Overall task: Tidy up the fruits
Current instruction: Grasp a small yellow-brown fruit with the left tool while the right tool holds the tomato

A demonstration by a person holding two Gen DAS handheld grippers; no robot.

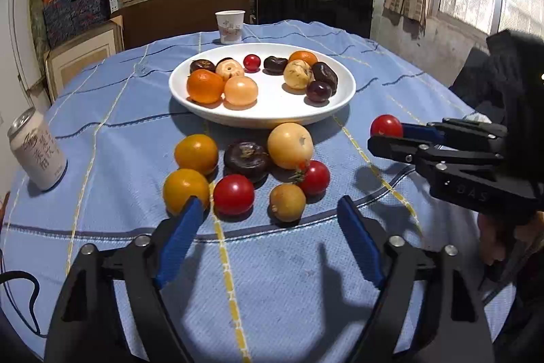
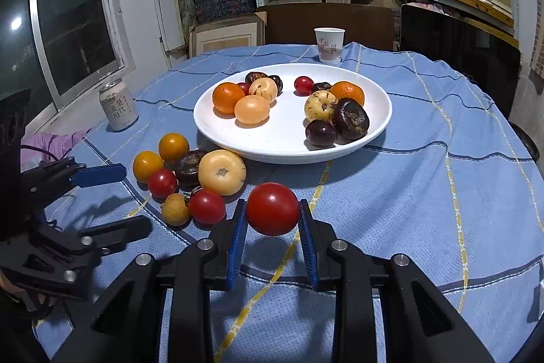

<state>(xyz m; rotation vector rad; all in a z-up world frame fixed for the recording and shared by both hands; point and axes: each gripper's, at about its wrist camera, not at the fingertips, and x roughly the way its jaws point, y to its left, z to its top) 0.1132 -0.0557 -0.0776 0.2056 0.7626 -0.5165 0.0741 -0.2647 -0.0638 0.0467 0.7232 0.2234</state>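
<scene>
A white plate (image 1: 343, 97) (image 2: 380, 121) holds several fruits in two groups. On the blue cloth before it lies a loose cluster: two orange fruits (image 1: 196, 153), a dark fruit (image 1: 246, 156), a pale yellow fruit (image 1: 289, 145), two red tomatoes (image 1: 234, 194) and a small brown fruit (image 1: 287, 202). My right gripper (image 2: 272, 213) is shut on a red tomato (image 2: 272, 208) (image 1: 386, 126), held above the cloth to the right of the cluster. My left gripper (image 1: 268, 216) is open and empty, just in front of the cluster; it shows at the left in the right wrist view (image 2: 122, 199).
A drink can (image 1: 35, 153) (image 2: 118, 109) stands at the table's left. A paper cup (image 1: 230, 27) (image 2: 329, 45) stands behind the plate. The round table has a blue checked cloth (image 1: 272, 278). Shelves, chairs and windows lie beyond.
</scene>
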